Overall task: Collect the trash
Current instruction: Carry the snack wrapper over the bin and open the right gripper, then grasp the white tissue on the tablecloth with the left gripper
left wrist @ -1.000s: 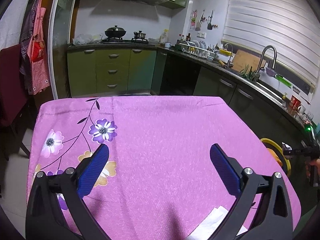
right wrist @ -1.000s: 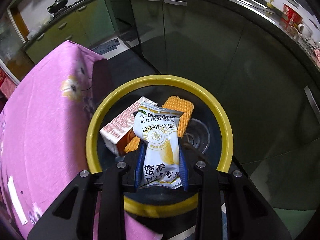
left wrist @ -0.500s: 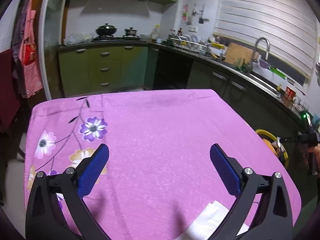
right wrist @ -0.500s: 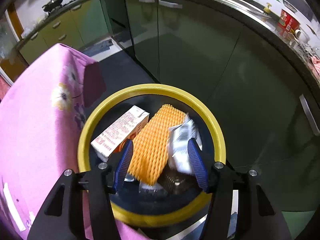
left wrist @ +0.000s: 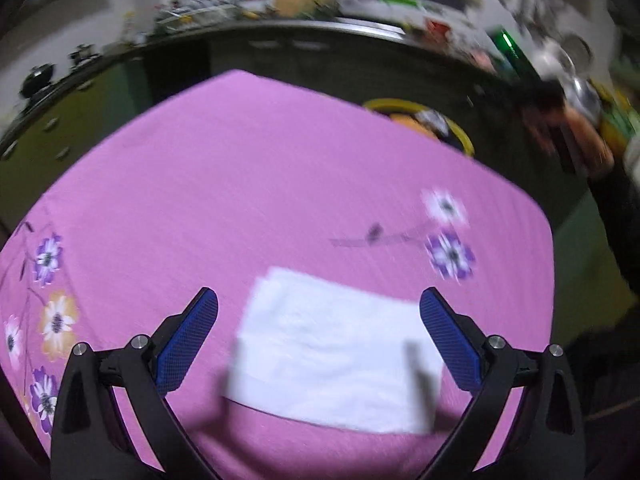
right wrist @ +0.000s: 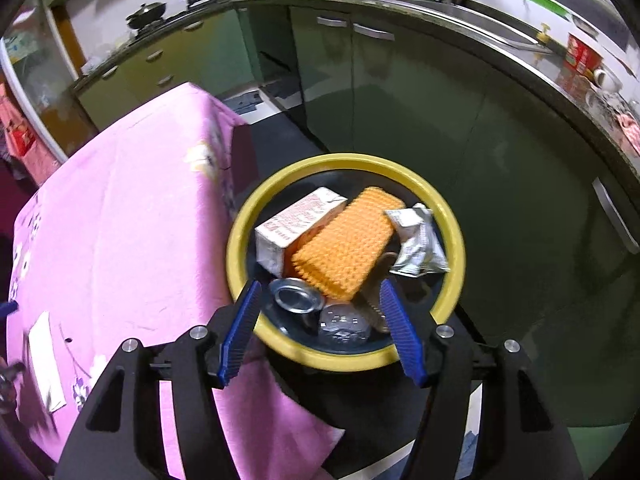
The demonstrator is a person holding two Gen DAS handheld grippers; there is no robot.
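A white paper napkin [left wrist: 336,352] lies flat on the pink flowered tablecloth [left wrist: 260,184]; my left gripper [left wrist: 318,340] hangs over it, open, its blue pads [left wrist: 188,336] wide on either side. The napkin [right wrist: 46,364] also shows at the left edge of the right wrist view. My right gripper [right wrist: 320,332] is above the yellow-rimmed bin [right wrist: 240,240], its jaws opening with nothing between them. In the bin lie a silver snack wrapper [right wrist: 416,242], an orange foam net [right wrist: 348,244], a carton [right wrist: 296,228] and a can [right wrist: 296,296].
The bin [left wrist: 460,132] stands beside the table's far right edge in the left wrist view. Green kitchen cabinets [right wrist: 420,92] and a dark counter [right wrist: 520,40] with a red tin [right wrist: 580,56] run behind it. A person's blurred hand [left wrist: 568,120] shows at upper right.
My right gripper let go of the snack wrapper, which dropped into the bin, and then rose. My left gripper swung and rolled over the table until the napkin lay between its pads.
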